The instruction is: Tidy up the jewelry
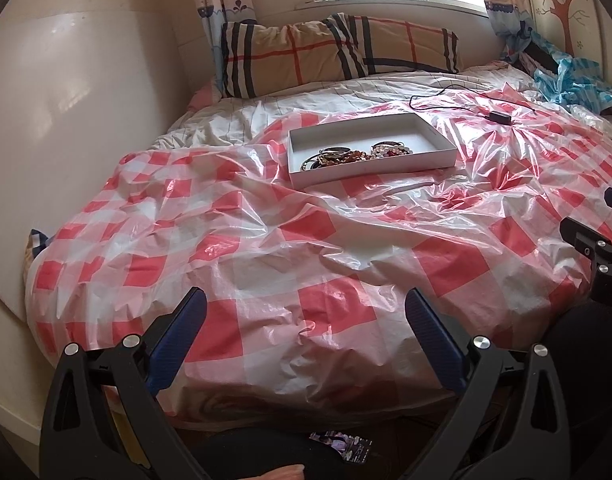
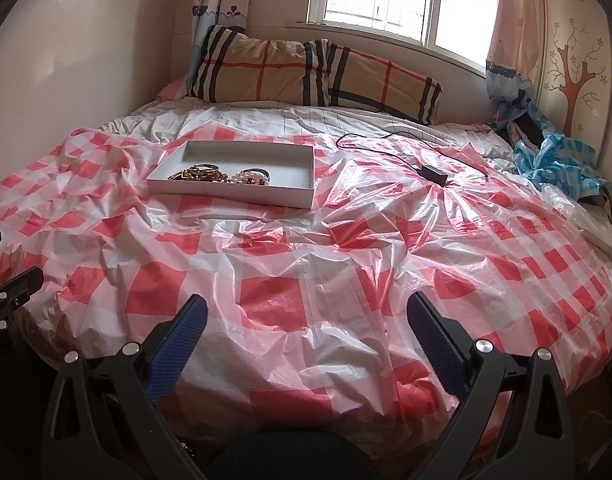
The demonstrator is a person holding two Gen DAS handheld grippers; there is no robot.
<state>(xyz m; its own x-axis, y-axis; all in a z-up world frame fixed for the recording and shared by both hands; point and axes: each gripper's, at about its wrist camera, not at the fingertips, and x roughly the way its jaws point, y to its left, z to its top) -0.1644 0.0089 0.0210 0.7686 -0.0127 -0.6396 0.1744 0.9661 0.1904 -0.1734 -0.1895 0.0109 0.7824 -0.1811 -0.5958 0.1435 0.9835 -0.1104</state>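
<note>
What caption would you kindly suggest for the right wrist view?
Open right claw hovers over red-checked plastic sheet; shallow white cardboard tray holds beaded bracelets.

Glossy crinkled plastic sheet (image 1: 266,240); matt card tray (image 1: 370,168); cloth pillow (image 1: 338,54).

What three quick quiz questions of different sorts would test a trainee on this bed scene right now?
1. True or false: the jewelry lies inside the white tray.
2. Which is open? A) only the left gripper B) only the right gripper C) both
3. Fill in: the black cable lies between the tray and the ____ plastic bag.

Key: 1 true; 2 C; 3 blue.
</note>
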